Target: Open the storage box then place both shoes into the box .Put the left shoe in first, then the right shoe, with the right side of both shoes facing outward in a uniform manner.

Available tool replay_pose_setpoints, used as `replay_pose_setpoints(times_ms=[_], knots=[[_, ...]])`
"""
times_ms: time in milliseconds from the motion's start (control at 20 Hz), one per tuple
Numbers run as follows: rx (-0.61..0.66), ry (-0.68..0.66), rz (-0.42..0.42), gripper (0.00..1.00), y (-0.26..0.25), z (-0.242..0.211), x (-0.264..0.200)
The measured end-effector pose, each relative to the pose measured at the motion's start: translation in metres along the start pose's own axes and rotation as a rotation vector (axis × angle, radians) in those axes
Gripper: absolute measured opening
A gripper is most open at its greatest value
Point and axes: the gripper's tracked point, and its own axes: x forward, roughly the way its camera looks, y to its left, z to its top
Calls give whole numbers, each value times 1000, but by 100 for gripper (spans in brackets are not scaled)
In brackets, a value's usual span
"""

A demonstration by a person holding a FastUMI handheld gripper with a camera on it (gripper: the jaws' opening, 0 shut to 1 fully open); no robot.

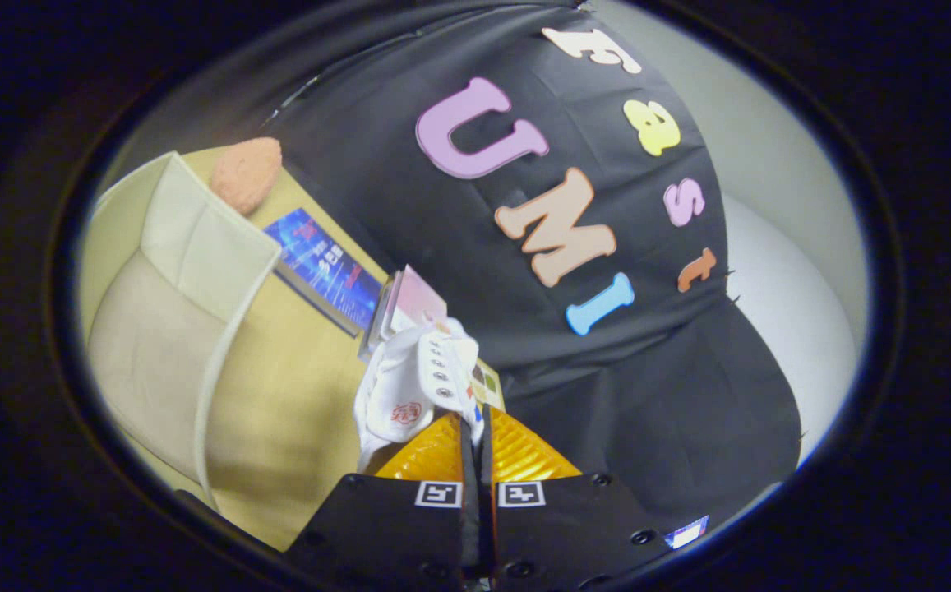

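Gripper view, tool (475,440) clamped on white shoe (413,386), storage box (171,329) open beyond.

White shoe (413,382) with silver eyelets and a red-orange mark on the tongue. Cream box (171,329) with paler cream lid, on a tan table (286,411). Fuzzy salmon-pink lump (246,173) beyond the box. Blue book (327,270) with light print; pale pink one (417,300) beside it. Amber ribbed fingers (434,452) on a black gripper (479,448) with black-and-white square markers.
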Motion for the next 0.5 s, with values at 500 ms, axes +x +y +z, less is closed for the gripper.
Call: replay_pose_setpoints(times_ms=[500], knots=[[194, -81, 293, 2, 117, 99, -88]])
